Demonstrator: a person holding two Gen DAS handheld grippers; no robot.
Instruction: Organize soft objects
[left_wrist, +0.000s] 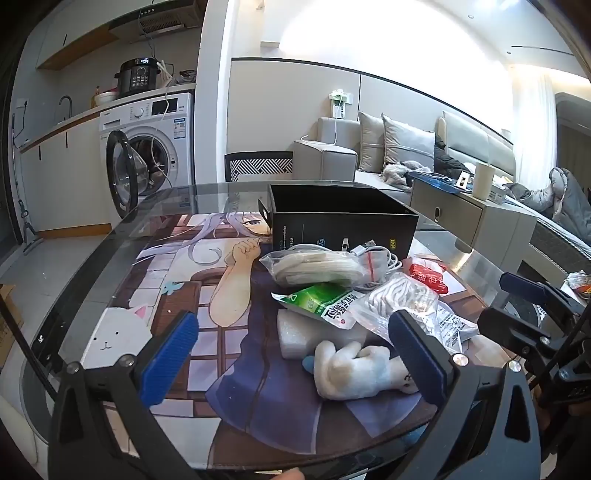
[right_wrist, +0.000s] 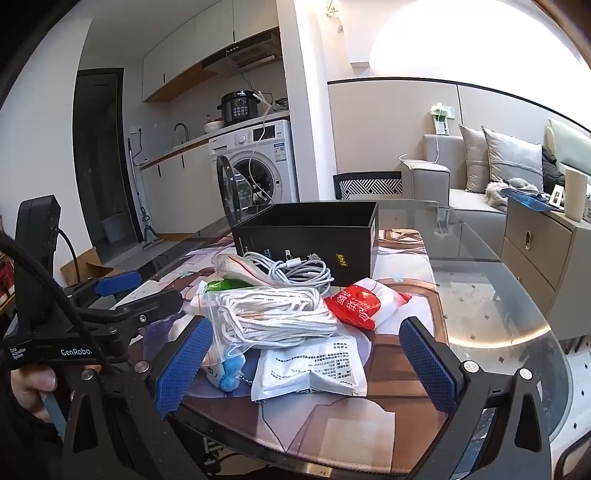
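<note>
Left wrist view: left claw (left_wrist: 295, 354) spread fully wide, blue pads clear of everything, nothing gripped. White plush toy (left_wrist: 354, 371) lying on the printed mat (left_wrist: 177, 280) between the pads, nearer the right-hand pad, touching neither so far as visible. White foam block (left_wrist: 295, 332) just behind the toy. Green packet (left_wrist: 317, 301) resting over the foam. Bagged white cord (left_wrist: 399, 299) beside the green packet, bagged beige cord (left_wrist: 317, 267) further back. Red packet (left_wrist: 428, 277) at the far right of the heap. Open black box (left_wrist: 340, 225) upright behind the pile, on the glass surface (left_wrist: 110, 229).

Right wrist view: right claw (right_wrist: 306, 362) likewise fully spread, holding nothing. White printed pouch (right_wrist: 314, 365) flat between its pads, untouched. Bagged white cord (right_wrist: 277, 314) above the pouch, red packet (right_wrist: 354, 302) to its right, loose white cable (right_wrist: 295, 269) against the black box (right_wrist: 306, 236). Left claw (right_wrist: 140, 291) visible at left edge, hand (right_wrist: 33, 384) on its grip.
</note>
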